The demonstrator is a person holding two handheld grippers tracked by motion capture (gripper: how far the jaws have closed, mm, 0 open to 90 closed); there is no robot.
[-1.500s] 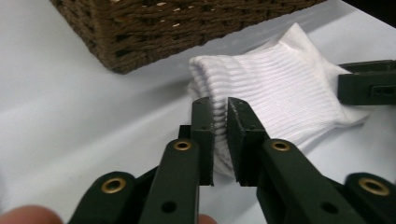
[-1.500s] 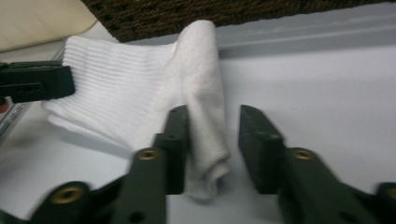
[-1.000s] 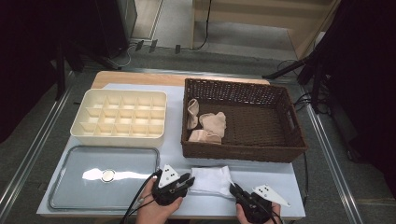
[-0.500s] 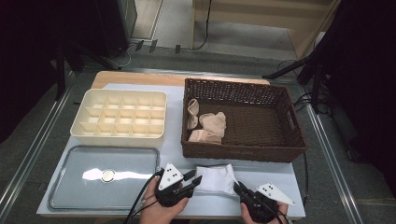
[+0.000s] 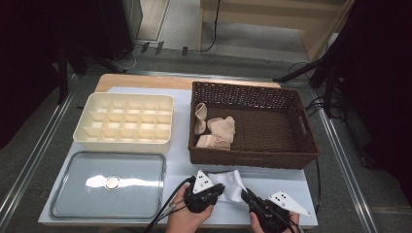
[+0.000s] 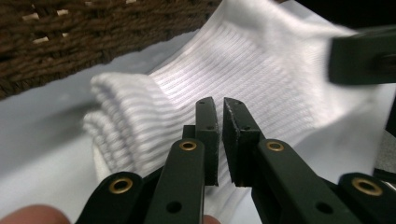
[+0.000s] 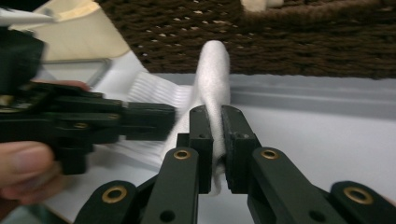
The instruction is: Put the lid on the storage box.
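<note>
White sock (image 5: 228,183) flat on the table (image 5: 291,182) at the near edge, just in front of the basket (image 5: 252,160), between the two grippers. Ribbed cuff folded at the left end, as seen in the left gripper view (image 6: 126,116).

Left gripper (image 5: 216,190): positioned at the sock's left part, held in the left hand (image 5: 187,218). Jaws nearly together over the ribbed fabric (image 6: 243,84), with a thin gap between the pads; whether any cloth is pinched cannot be told.

Right gripper (image 5: 247,195): positioned at the sock's right part, held in the right hand (image 5: 262,225). Jaws clamped on a fold of the sock (image 7: 215,84), with the fabric raised upright between the pads in the right gripper view. Left gripper (image 7: 140,116) visible there just beside the fold, lying across the ribbed part.

Basket: brown wicker, containing three beige socks (image 5: 214,131) at its left end.

Divided tray (image 5: 124,121): cream, left of the basket, compartments bare.

Lid (image 5: 109,191): clear, flat on the table in front of the tray, left of the left gripper.
</note>
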